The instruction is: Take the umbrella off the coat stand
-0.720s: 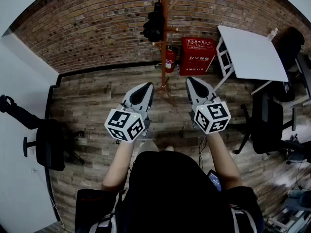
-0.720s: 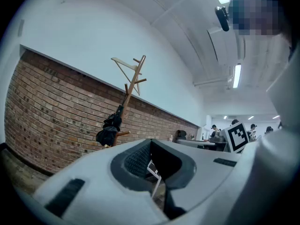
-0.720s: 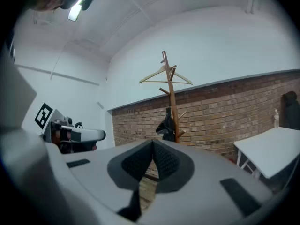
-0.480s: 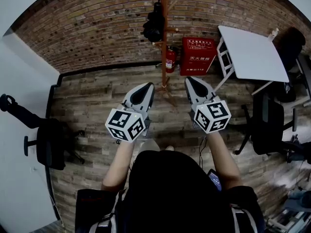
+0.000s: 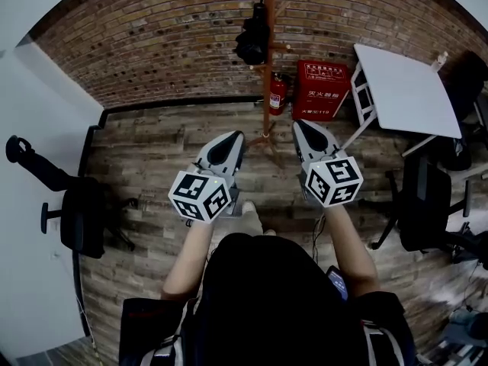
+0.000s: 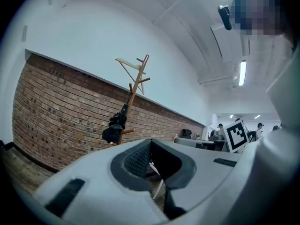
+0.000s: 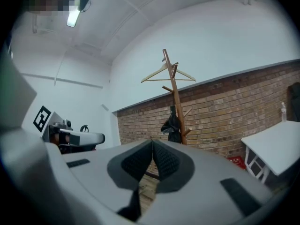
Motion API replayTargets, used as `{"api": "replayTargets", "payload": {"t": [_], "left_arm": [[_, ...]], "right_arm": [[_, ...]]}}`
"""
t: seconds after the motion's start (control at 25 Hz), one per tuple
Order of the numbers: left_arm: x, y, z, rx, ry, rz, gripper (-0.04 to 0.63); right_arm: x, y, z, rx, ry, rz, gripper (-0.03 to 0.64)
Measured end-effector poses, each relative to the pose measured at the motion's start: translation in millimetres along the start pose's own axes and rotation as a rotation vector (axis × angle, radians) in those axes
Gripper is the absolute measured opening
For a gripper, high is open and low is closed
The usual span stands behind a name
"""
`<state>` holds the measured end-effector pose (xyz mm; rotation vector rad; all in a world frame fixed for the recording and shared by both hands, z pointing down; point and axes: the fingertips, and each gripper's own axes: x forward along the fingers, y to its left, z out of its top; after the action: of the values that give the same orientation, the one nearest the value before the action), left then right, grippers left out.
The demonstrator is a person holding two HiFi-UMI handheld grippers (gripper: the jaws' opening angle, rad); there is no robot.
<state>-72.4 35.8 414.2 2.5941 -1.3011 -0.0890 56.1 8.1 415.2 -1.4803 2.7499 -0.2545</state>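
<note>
A wooden coat stand rises against the brick wall ahead. A folded black umbrella hangs from one of its pegs, seen also in the left gripper view as the umbrella and in the right gripper view as the umbrella. A wooden hanger sits near the stand's top. My left gripper and right gripper are held level side by side, well short of the stand. Both have their jaws together with nothing between them.
A red fire-equipment box and a fire extinguisher stand at the wall right of the stand. A white table and dark chairs are at the right. A black office chair is at the left.
The view has shifted a little, so the coat stand and wall now sit slightly further right. Both grippers keep the same pose and stay shut.
</note>
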Motion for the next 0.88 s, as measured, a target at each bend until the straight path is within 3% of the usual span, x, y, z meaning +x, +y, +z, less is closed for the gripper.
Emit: {"api": "replayTargets", "payload": {"t": [0.88], "left_arm": [[77.4, 46.3, 9.1, 0.008, 0.03, 0.006, 0.018]], "right_arm": [[64.6, -54.4, 8.6, 0.007, 0.019, -0.019, 0.031]]}}
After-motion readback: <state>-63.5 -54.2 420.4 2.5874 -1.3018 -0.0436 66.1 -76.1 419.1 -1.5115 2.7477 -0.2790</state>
